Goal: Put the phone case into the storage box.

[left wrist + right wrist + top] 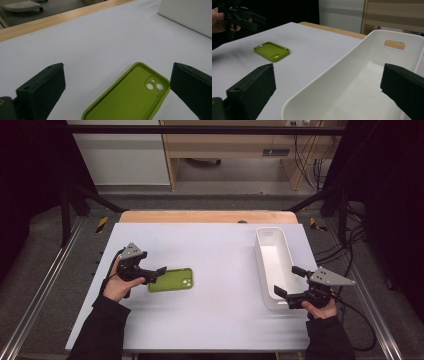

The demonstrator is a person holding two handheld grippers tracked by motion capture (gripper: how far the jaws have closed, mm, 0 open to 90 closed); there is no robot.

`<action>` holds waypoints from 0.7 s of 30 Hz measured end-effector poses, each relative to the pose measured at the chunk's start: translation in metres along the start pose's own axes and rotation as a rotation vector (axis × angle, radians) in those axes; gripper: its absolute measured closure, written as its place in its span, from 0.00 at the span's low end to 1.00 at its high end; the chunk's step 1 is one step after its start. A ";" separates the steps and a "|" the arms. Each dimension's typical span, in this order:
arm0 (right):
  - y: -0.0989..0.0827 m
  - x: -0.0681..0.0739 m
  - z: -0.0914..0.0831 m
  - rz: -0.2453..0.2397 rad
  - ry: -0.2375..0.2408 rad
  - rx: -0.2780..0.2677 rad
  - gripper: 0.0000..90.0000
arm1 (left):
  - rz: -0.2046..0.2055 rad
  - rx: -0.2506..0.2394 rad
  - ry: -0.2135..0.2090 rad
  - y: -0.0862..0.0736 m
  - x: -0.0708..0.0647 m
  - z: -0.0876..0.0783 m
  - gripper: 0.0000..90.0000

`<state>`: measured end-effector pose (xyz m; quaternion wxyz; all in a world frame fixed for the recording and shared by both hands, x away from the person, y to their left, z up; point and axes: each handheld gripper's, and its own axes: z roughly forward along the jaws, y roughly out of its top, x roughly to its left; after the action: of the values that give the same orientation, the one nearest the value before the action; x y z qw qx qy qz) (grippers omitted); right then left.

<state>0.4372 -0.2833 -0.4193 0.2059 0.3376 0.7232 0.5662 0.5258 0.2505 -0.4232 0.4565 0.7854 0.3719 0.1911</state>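
Item: green phone case (171, 280), lying flat on the white table (220, 320), open side up, camera cut-out toward the white bin (272, 265).
Location: left half of the table, well apart from the bin; near end between the jaws of the left gripper (152, 272).
Left gripper state: jaws spread wide, holding nothing; in the left gripper view the case (130, 97) sits between both pads without visible contact.
Right gripper state: right gripper (289, 287) with jaws spread wide, holding nothing; straddles the near end of the bin (352, 82), contact with the rim not discernible.
Weight: judged very light; thin moulded shell, no phone inside.
Stiffness: probably flexible silicone or soft plastic; likely to bow or fold under a hard squeeze across its width.
Surface: matte, likely grippy rather than slippery.
Fragility: low; no breakage risk expected from a drop.
Grasp point: short end or long side walls, pinching the raised rim across the width; moderate closing force advised.
Caution: low profile against the table; lower pad tips to the surface before closing.
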 end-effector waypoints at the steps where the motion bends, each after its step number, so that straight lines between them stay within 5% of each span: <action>1: 0.000 0.000 0.000 -0.001 0.001 0.000 0.01 | -0.005 -0.002 0.004 0.000 0.002 0.002 0.00; 14: 0.000 0.000 0.001 -0.004 0.003 0.004 0.01 | -0.037 0.045 0.085 -0.005 0.015 0.016 0.07; 21: -0.001 0.000 0.002 -0.003 0.003 0.010 0.01 | -0.050 0.076 0.093 -0.008 0.018 0.022 0.23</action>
<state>0.4382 -0.2816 -0.4206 0.2040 0.3368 0.7268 0.5628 0.5484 0.2545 -0.4419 0.4132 0.7828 0.4193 0.2016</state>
